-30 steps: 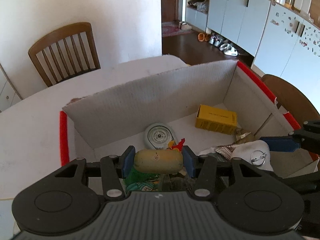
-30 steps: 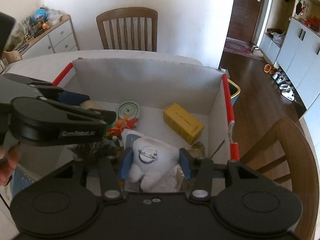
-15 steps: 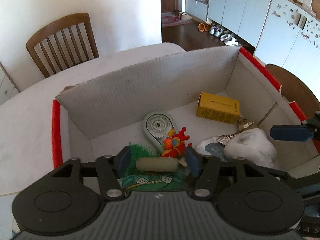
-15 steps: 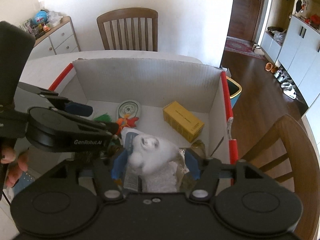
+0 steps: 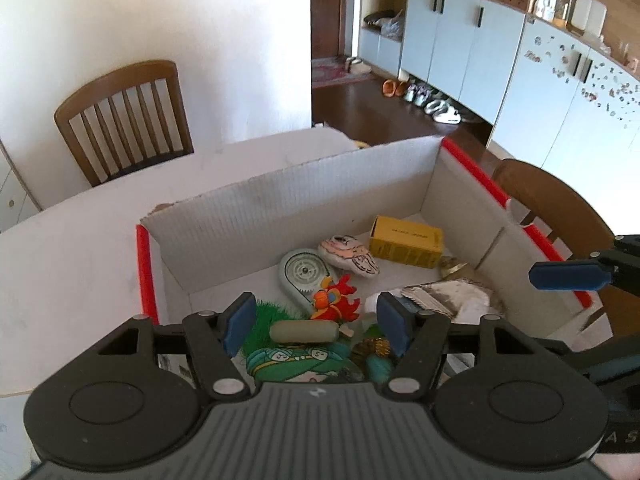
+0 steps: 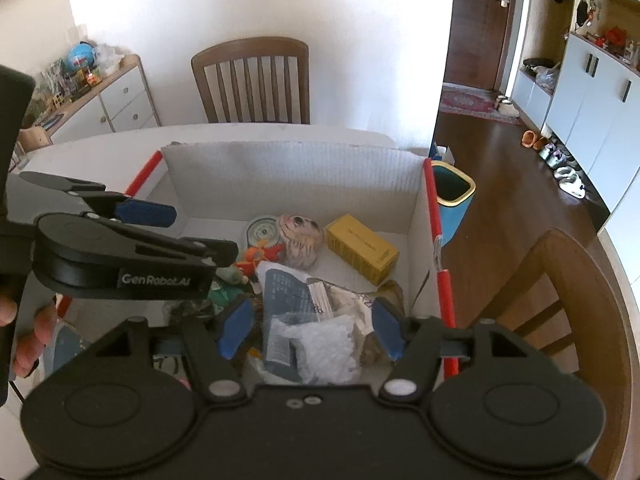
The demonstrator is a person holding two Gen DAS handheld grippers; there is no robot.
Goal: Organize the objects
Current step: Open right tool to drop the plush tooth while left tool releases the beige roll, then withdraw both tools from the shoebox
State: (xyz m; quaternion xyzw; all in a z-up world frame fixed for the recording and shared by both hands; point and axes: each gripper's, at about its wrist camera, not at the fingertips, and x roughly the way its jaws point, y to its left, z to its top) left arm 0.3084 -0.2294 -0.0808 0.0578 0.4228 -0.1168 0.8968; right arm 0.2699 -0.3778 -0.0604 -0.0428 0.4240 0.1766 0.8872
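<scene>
A white cardboard box (image 5: 300, 208) with red edges holds the sorted items. My left gripper (image 5: 316, 324) hovers over its near left part, jaws opening and gripping nothing. A beige roll (image 5: 304, 331) lies loose below them on a green toy (image 5: 296, 364). My right gripper (image 6: 313, 329) hangs over the near right part, jaws also opening, above a clear bag of white bits (image 6: 324, 346) and a blue packet (image 6: 286, 288). A white plush toy (image 6: 300, 240) lies face up at the back, beside a round green disc (image 5: 302, 272) and a red-orange figure (image 5: 334, 298).
A yellow carton (image 5: 406, 240) lies at the box's back right. The box stands on a white table (image 5: 60, 280). Wooden chairs (image 6: 252, 80) stand behind and to the right. A blue bin (image 6: 454, 196) stands on the floor past the box. A person's fingers (image 6: 28, 340) show at left.
Both grippers opened and lifted a little. The beige roll left the left jaws and lies in the box. The white plush left the right jaws and rolled to the back.
</scene>
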